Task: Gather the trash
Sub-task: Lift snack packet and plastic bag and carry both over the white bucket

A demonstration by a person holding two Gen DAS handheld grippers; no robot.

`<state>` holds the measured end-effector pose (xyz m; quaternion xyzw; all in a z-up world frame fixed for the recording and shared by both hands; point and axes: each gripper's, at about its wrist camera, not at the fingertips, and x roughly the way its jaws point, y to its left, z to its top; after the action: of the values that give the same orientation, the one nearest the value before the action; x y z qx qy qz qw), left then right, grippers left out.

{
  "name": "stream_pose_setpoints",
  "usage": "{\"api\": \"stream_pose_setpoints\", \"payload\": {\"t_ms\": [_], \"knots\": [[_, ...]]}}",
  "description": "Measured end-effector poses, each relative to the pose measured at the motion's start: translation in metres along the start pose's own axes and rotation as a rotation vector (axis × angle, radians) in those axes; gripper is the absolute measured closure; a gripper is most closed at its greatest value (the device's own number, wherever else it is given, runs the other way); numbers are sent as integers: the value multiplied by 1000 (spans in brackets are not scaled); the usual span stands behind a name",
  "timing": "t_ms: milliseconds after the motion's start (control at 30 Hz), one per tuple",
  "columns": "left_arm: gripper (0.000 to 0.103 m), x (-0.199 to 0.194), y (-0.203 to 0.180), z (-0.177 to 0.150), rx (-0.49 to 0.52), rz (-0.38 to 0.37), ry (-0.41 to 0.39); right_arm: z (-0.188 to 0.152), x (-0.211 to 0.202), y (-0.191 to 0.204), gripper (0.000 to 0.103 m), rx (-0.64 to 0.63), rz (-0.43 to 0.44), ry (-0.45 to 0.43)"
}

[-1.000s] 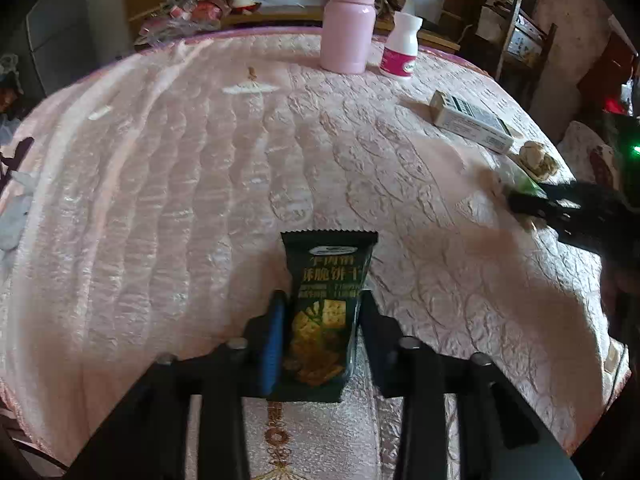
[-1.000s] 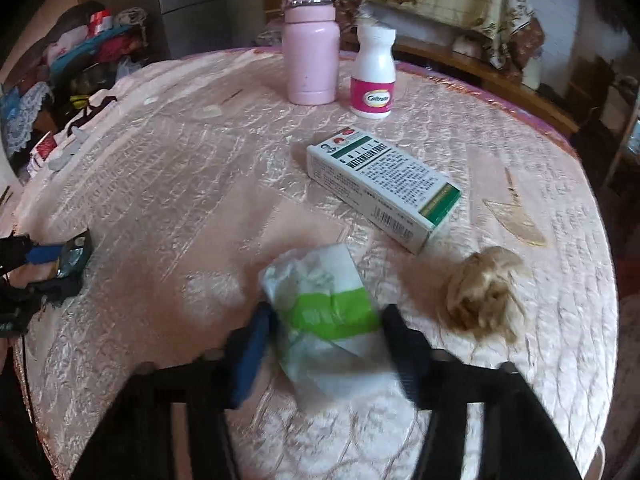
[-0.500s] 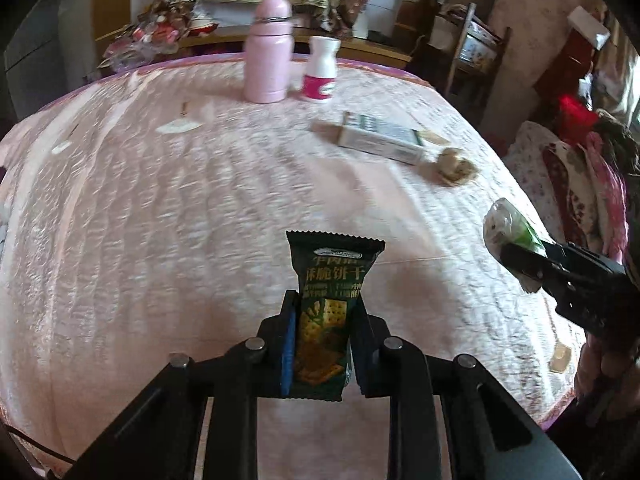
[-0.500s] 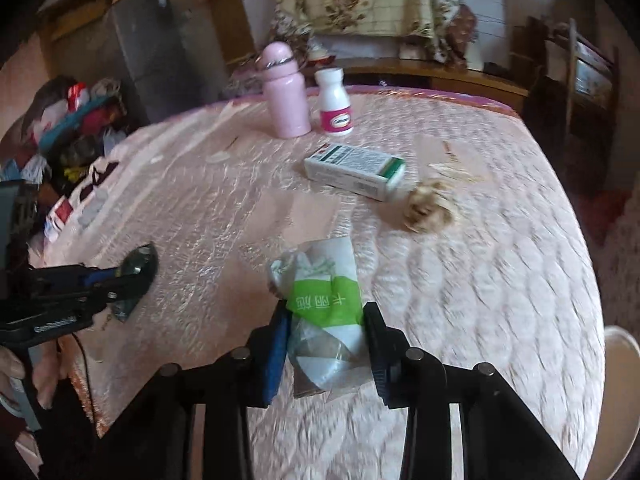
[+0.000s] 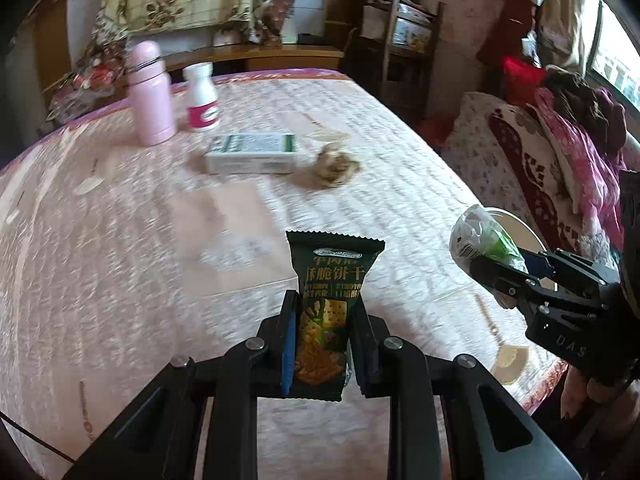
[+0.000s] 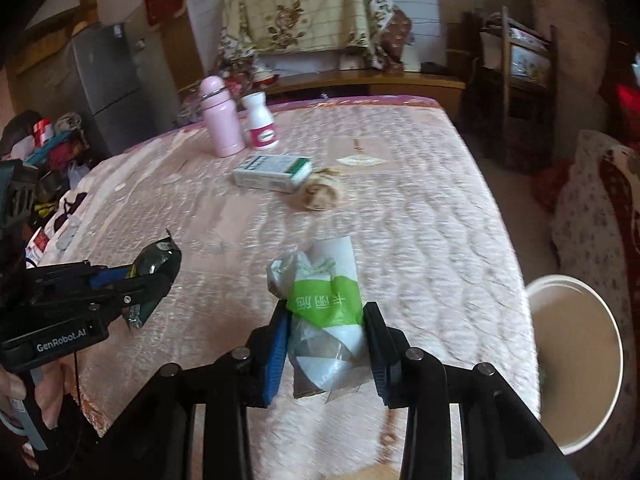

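We hold a dark green cracker packet upright, clamped in our left gripper above the tabletop's near edge. Our right gripper pinches a crumpled white-and-green wrapper near the right edge. The left gripper's body reads "GenRobot.AI".

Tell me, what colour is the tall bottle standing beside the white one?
Pale pink tall metal bottle, clearest in the right wrist view.
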<state>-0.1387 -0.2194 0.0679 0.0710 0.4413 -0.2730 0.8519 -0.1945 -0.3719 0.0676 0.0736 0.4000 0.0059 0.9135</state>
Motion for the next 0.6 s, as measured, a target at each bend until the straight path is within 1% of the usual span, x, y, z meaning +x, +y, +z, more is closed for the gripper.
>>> {"api": "stream_pose_setpoints", "payload": {"t_ms": [200,600], "knots": [[78,11,-35,7,41,-25,3,-9,-17,-32,64,63,-37,-15],[78,27,-76,18,84,-50,7,-20,-42,-72,64,124,-113,-47]]}}
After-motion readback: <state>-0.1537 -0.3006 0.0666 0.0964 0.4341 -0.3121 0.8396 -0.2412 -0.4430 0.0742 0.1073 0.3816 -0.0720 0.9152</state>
